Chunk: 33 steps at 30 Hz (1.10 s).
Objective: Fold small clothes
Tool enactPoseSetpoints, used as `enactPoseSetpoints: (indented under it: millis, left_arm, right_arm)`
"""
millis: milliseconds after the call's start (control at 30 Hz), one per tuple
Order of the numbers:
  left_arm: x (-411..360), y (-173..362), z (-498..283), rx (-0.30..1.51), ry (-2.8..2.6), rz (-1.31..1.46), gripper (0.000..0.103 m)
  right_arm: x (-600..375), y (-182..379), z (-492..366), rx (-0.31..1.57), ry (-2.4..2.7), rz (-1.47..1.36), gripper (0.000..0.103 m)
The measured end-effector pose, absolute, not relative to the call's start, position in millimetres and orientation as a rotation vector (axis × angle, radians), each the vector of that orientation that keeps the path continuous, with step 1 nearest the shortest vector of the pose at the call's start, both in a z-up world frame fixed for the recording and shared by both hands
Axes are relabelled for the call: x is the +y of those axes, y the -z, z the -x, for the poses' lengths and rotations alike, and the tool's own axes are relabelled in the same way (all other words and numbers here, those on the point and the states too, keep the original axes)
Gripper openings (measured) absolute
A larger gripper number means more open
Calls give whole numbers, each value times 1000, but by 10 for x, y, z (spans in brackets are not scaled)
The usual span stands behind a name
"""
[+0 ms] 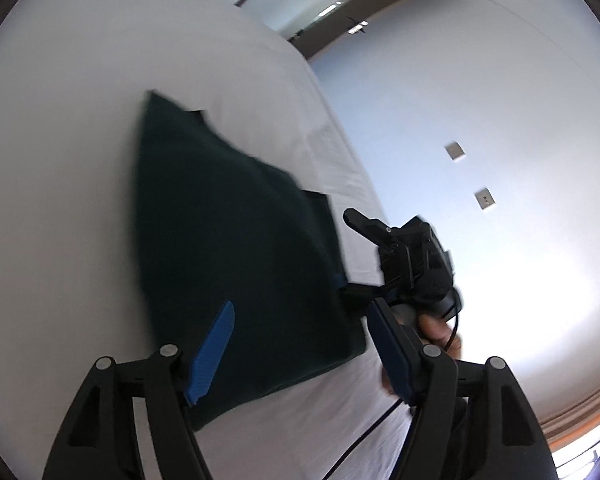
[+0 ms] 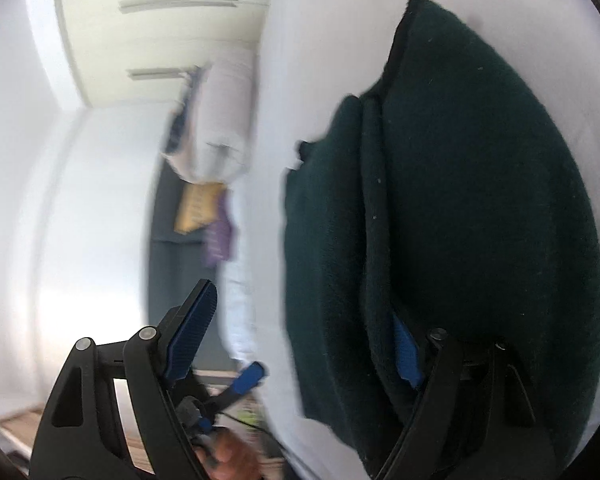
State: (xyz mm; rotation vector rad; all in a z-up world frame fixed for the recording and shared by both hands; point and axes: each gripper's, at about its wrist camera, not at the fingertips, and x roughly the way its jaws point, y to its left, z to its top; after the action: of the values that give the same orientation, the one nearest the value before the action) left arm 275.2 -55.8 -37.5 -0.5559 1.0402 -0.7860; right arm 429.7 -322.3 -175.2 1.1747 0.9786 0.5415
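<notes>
A dark green garment (image 1: 228, 240) lies folded on a white bed (image 1: 60, 160). My left gripper (image 1: 300, 348) is open, its blue-padded fingers (image 1: 214, 350) spread over the garment's near edge, holding nothing. The right gripper (image 1: 346, 254) shows in the left wrist view at the garment's right edge, wide open, its lower finger at the cloth edge. In the right wrist view the garment (image 2: 460, 200) fills the right side in stacked layers. My right gripper (image 2: 300, 336) is open, its right pad (image 2: 405, 354) tucked against the fabric folds, its left pad (image 2: 192, 332) off the bed.
The white bed (image 2: 268, 220) edge runs beside the garment. A pale wall with two small plates (image 1: 455, 150) stands beyond. In the right wrist view a wardrobe (image 2: 160, 32), a white bundle (image 2: 220, 128) and yellow and purple items (image 2: 204, 216) sit past the bed. A cable (image 1: 364, 440) trails below.
</notes>
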Motion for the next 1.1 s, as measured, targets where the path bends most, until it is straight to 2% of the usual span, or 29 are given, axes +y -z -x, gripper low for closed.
enactPoseSetpoints:
  millis: [100,133,167,233,267,500,700,1100]
  left_arm:
    - [-372,553,-2675,1068,750,589,71]
    - [-329,596,-2659,1078,744,596,71]
    - [-309,626,-2643,1084,744,599,71]
    - [-342,645,-2639,1090,749,601,71]
    - [-336,650,-2623,1091,758,599,71]
    - [-419,614,-2621,1087,778,594,71]
    - [-699,571,-2640,1094,807,534,71]
    - [-1249,404,-2706,1048,798,348,71]
  right_arm:
    - [-2960,1648,-4371,1078,-460,-982,64]
    - [-2884,1610,-4400,1103,-436,-922,51]
    - [-2801,1577,-4427,1131,-400,-852,34]
    - [-2713,1528,-4435,1165,-328,-760,18]
    - [-2673,1508,-4432,1167,-314,-737,15]
    - [-2942,1210,-4230,1085,-245,-685,12]
    - [-3190,1362,-3906,1083,-205,-731,12]
    - [-3322,1630,-4048,1080,-226,-767,12]
